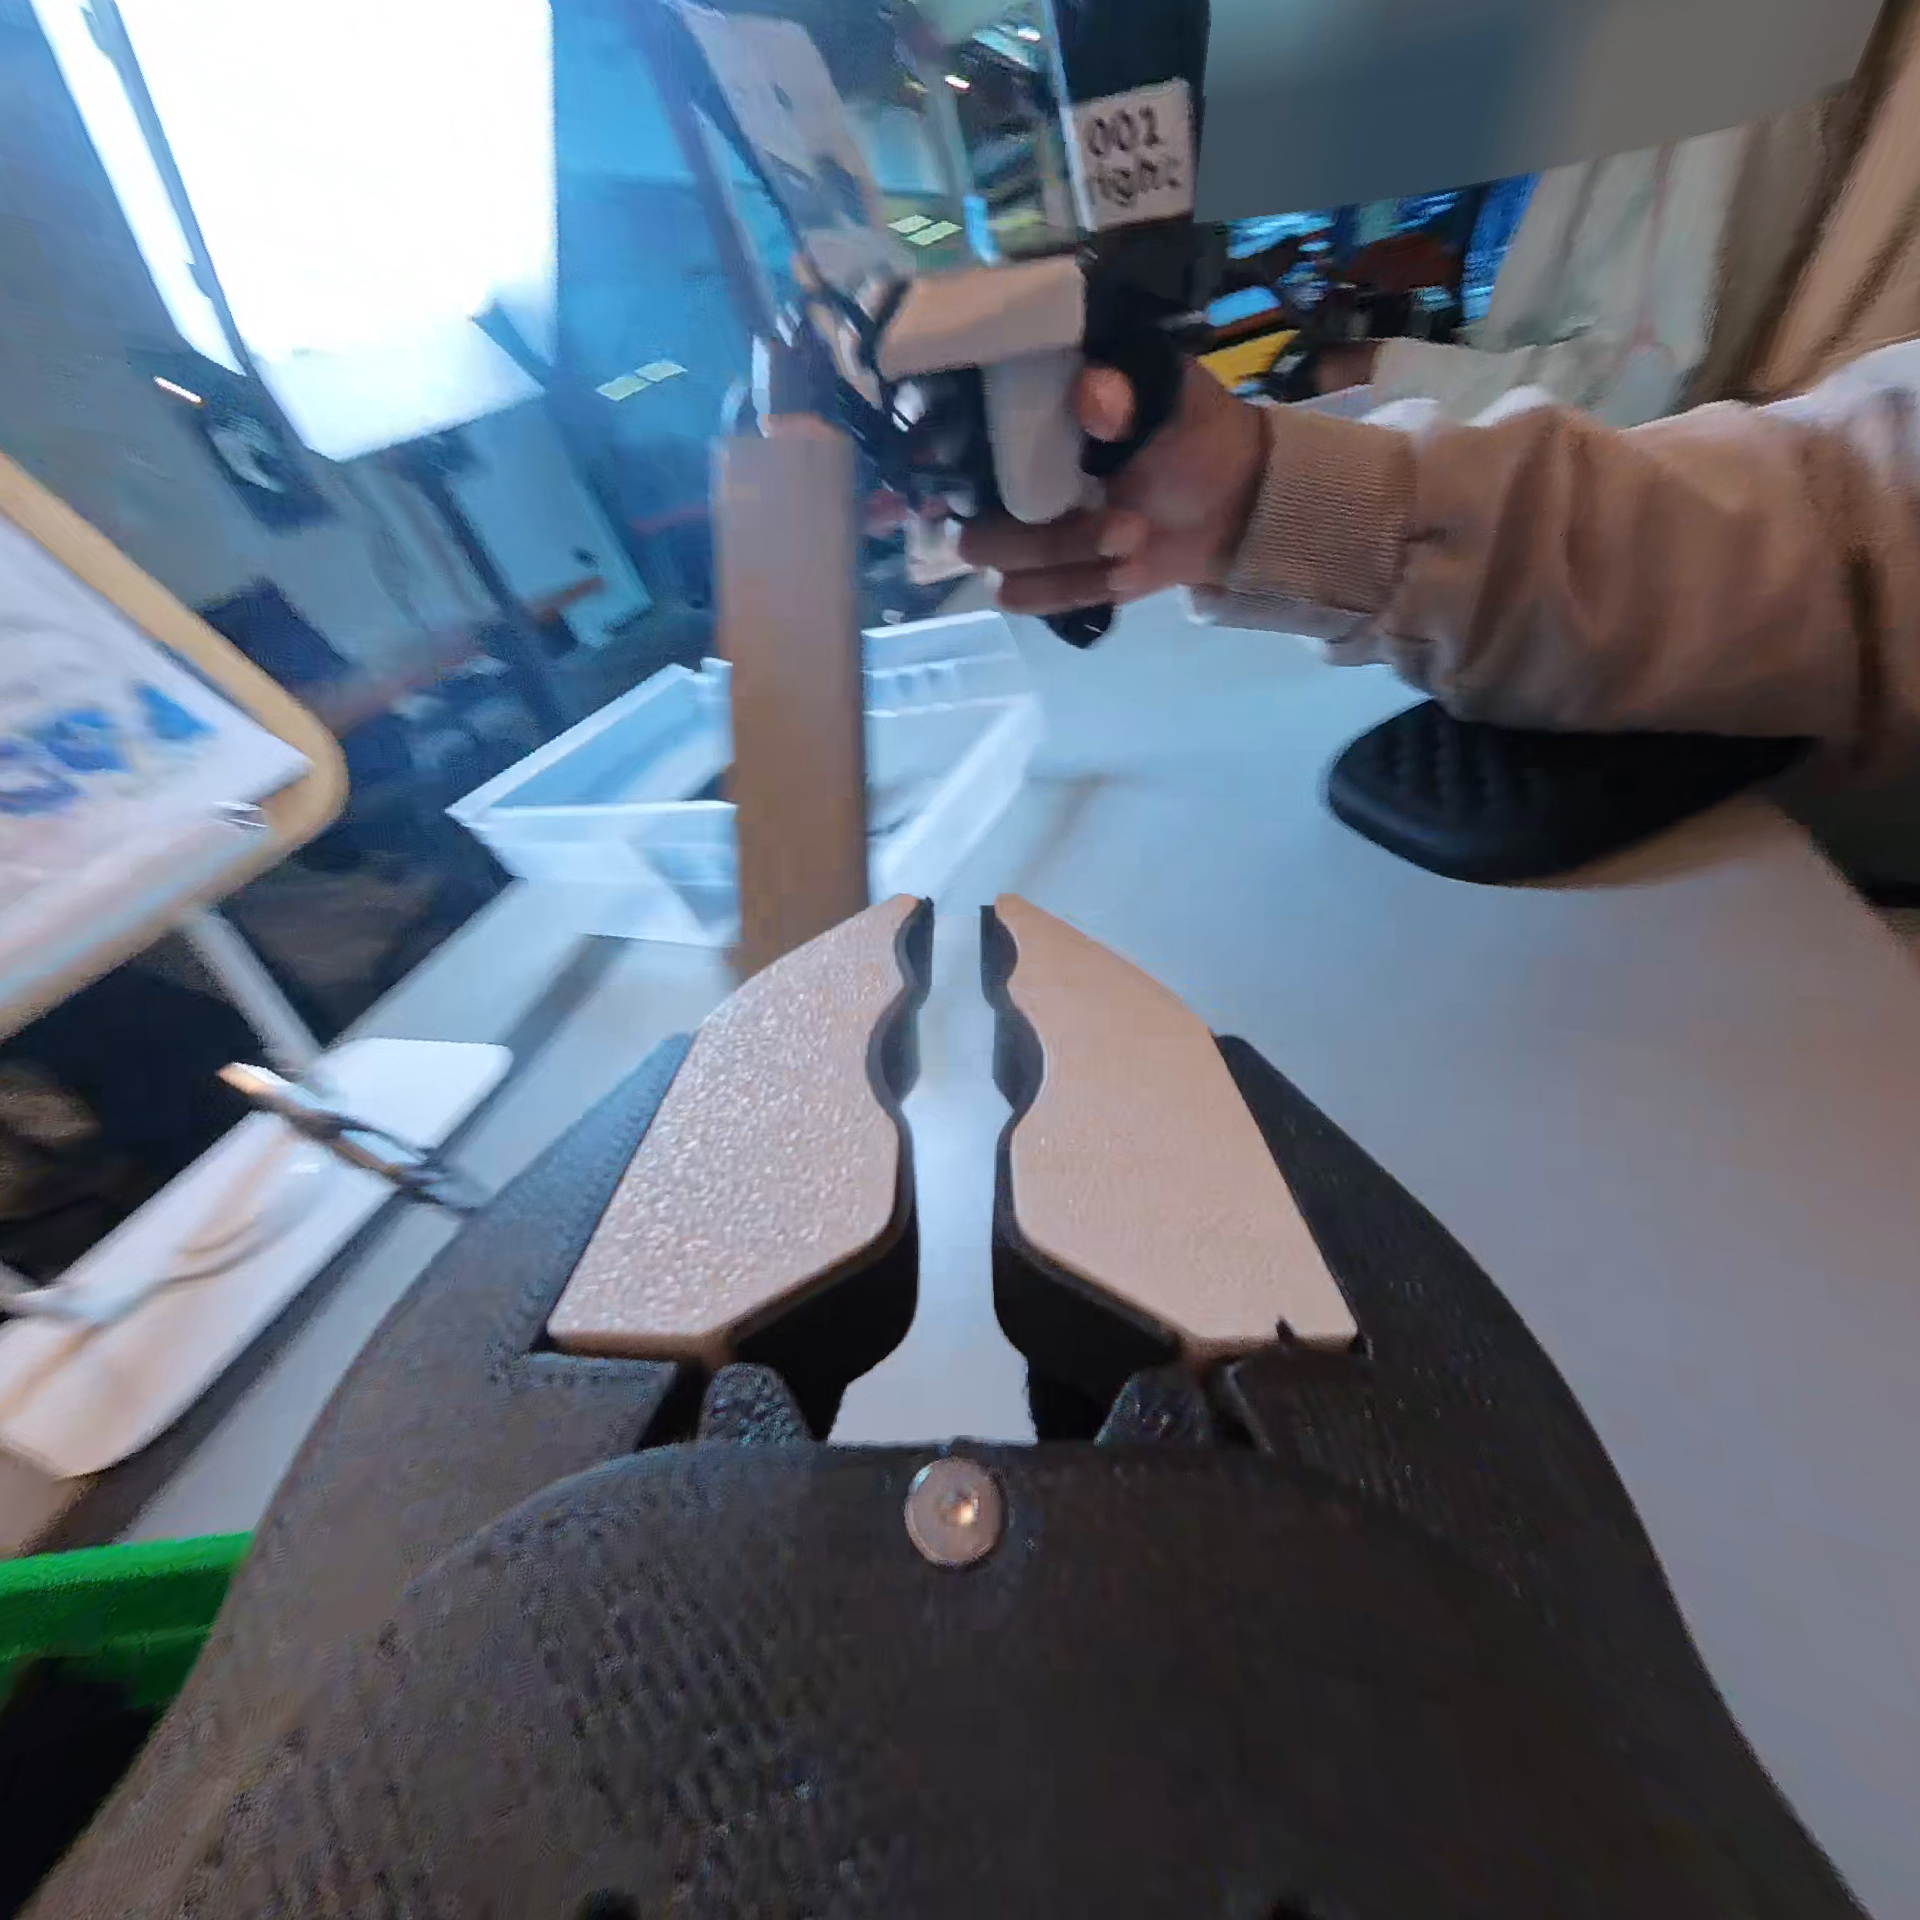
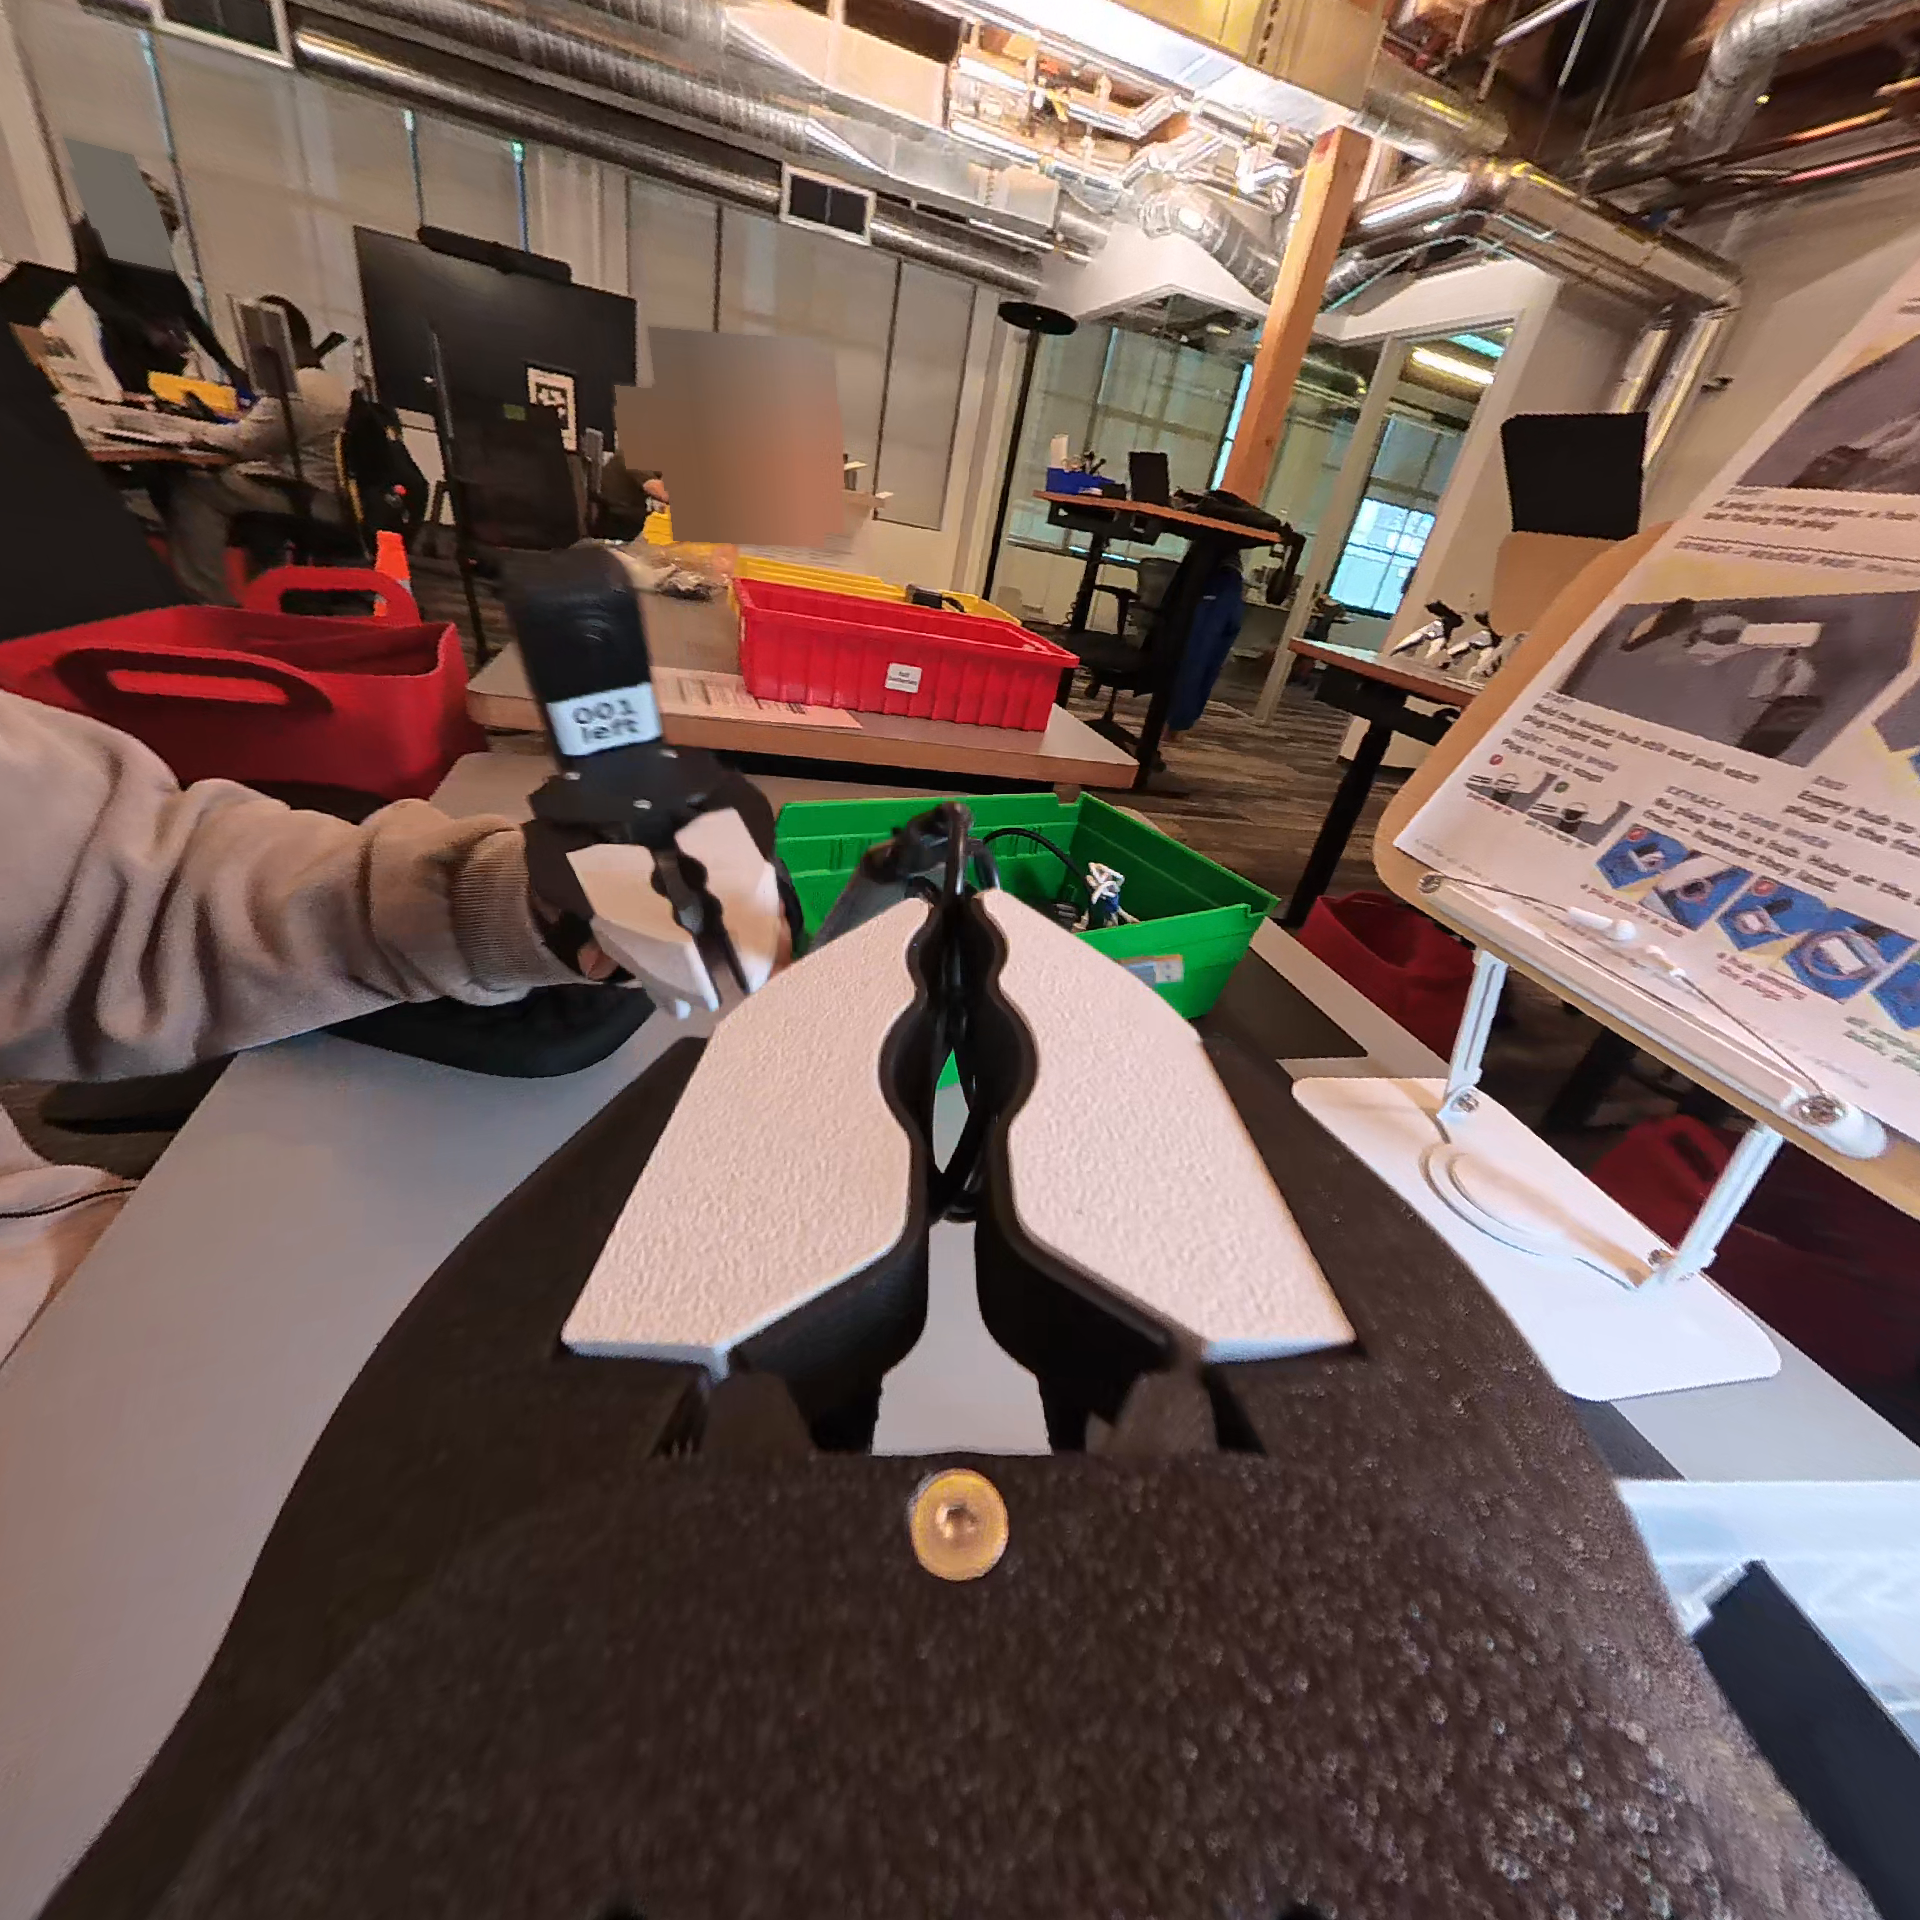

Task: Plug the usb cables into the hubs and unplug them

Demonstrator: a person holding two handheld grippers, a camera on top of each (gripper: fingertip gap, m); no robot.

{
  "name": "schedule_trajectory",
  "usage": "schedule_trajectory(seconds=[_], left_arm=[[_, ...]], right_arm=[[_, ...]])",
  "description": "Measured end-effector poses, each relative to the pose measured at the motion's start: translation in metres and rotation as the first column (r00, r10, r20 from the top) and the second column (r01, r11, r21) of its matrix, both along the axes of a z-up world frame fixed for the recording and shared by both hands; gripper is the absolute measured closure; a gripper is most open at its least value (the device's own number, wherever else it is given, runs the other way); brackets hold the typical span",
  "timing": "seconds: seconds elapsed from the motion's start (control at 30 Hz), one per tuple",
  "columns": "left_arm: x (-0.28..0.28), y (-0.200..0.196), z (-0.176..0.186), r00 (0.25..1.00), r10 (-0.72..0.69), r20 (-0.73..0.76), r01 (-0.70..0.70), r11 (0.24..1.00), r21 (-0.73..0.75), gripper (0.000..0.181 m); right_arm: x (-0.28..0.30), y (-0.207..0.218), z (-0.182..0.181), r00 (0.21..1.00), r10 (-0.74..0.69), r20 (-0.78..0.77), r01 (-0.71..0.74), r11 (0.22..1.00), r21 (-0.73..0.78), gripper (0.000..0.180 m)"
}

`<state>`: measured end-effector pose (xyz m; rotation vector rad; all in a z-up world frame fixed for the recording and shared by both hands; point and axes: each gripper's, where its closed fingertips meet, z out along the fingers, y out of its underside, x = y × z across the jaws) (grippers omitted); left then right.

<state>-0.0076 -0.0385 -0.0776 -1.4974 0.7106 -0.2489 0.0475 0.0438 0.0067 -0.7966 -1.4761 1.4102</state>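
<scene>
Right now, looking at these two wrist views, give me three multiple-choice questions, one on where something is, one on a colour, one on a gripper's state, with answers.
1. Where is the instruction board on its white stand in the right wrist view?
A. Right of the right gripper
B. Inside the green bin
C. Under the left gripper

2. What colour is the bin holding loose cables just beyond the right gripper?
A. Blue
B. Green
C. Yellow

3. What is the right gripper doing?
A. Wide open, empty
B. Shut on a black cable
C. Shut on a red bin

Answers:
1 A, the stand sits on the table at the right of that view.
2 B, the green bin lies straight past the fingertips.
3 B, the right gripper pinches the black cable, which loops down between its fingers.
</scene>
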Motion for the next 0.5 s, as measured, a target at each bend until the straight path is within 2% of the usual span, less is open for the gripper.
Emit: schedule_trajectory(seconds=[0.13,0.3,0.37,0.5], left_arm=[[-0.021,0.009,0.019,0.971,0.227,-0.077,-0.21,0.959,0.188,0.152],[-0.009,0.027,-0.005,0.946,0.296,-0.131,-0.279,0.951,0.135,0.127],[-0.01,0.036,-0.013,0.916,0.368,-0.162,-0.352,0.929,0.116,0.121],[-0.026,0.043,-0.016,0.828,0.492,-0.27,-0.47,0.871,0.145,0.148]], right_arm=[[-0.012,0.005,-0.008,0.994,-0.078,0.07,0.079,0.997,-0.009,0.176],[-0.027,-0.014,-0.015,0.977,-0.158,0.146,0.152,0.987,0.054,0.177],[-0.031,-0.026,-0.016,0.973,-0.162,0.166,0.157,0.987,0.044,0.177],[-0.034,-0.041,-0.02,0.959,-0.161,0.235,0.157,0.987,0.036,0.177]])
